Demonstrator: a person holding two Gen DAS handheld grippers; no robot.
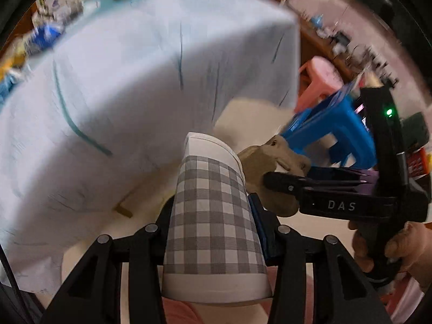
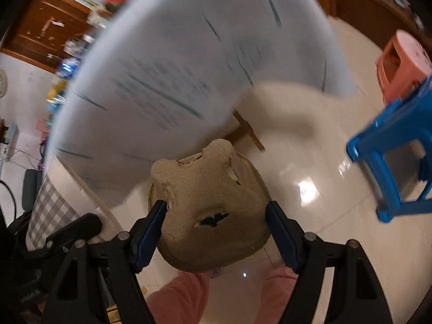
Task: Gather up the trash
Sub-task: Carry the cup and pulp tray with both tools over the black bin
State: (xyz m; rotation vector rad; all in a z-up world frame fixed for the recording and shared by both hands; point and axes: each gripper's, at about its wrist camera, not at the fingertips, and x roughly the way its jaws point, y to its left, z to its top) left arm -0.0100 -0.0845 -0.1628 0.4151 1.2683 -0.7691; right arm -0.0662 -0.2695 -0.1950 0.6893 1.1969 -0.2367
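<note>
My left gripper [image 1: 213, 216] is shut on a grey-and-white checked paper cup [image 1: 213, 216], held on its side in front of the table. My right gripper [image 2: 216, 210] is shut on a brown pulp cardboard piece [image 2: 208, 216], torn with a hole in it. That cardboard piece also shows in the left wrist view [image 1: 272, 167], just right of the cup, with the right gripper's black body behind it. The checked cup shows at the left edge of the right wrist view [image 2: 48, 210]. Both are held off the table, above the floor.
A table with a pale blue cloth [image 1: 140, 86] fills the view; wrappers and clutter [image 1: 46, 32] lie along its far edge. A blue plastic stool [image 2: 397, 162] and a pink stool [image 2: 402, 62] stand on the glossy tiled floor [image 2: 310, 167] to the right. Pink-clad knees are below.
</note>
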